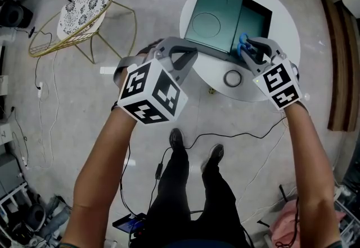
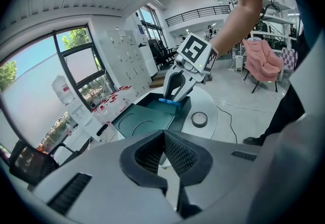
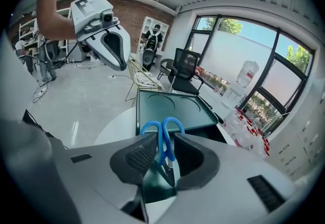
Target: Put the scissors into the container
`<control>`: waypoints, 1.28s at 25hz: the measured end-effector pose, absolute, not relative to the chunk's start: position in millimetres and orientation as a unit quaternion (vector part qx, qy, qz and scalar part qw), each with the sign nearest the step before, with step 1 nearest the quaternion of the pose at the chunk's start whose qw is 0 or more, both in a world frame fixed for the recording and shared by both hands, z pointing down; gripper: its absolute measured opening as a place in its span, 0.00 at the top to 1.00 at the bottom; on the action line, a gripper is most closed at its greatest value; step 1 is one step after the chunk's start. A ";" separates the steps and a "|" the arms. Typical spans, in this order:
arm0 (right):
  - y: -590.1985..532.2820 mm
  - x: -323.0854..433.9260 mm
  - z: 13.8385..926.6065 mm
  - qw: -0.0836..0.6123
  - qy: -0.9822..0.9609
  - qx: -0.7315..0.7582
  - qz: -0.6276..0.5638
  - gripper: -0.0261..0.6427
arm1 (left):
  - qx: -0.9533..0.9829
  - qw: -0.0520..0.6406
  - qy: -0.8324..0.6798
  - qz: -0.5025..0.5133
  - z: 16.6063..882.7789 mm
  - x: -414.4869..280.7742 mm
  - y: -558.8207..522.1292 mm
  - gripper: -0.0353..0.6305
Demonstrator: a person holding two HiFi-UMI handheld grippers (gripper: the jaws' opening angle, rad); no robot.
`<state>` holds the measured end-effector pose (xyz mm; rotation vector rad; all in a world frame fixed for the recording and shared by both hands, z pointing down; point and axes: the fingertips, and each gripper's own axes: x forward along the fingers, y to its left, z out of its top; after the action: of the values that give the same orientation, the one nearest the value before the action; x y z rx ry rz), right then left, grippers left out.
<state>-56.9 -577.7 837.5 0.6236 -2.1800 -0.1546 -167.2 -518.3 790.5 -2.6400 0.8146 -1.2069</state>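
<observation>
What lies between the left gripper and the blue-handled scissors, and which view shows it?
The container's open green lid lies between the left gripper and the scissors; the left gripper view shows it best.

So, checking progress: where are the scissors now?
The scissors are held in the right gripper, at the head view's right, over the near edge of the open green container on the white table.
</observation>
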 end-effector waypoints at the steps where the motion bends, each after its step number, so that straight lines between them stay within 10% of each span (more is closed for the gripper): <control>1: -576.3 -56.2 835.8 0.424 -0.869 0.247 -0.059 0.81 | -0.873 0.064 0.271 -0.400 786.8 -167.6 -517.5 0.92; 22: -526.0 -65.1 673.2 0.416 -0.864 0.261 -0.112 0.70 | -0.870 0.119 0.277 -0.390 633.8 -162.2 -464.3 0.92; 32: -482.3 -55.8 517.6 0.339 -0.874 0.310 -0.158 0.84 | -0.863 0.149 0.310 -0.370 511.9 -166.4 -419.8 0.92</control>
<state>-55.8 -482.3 517.6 0.8080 -2.2767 -0.4121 -166.4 -419.8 511.9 -2.4802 0.8920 -1.0644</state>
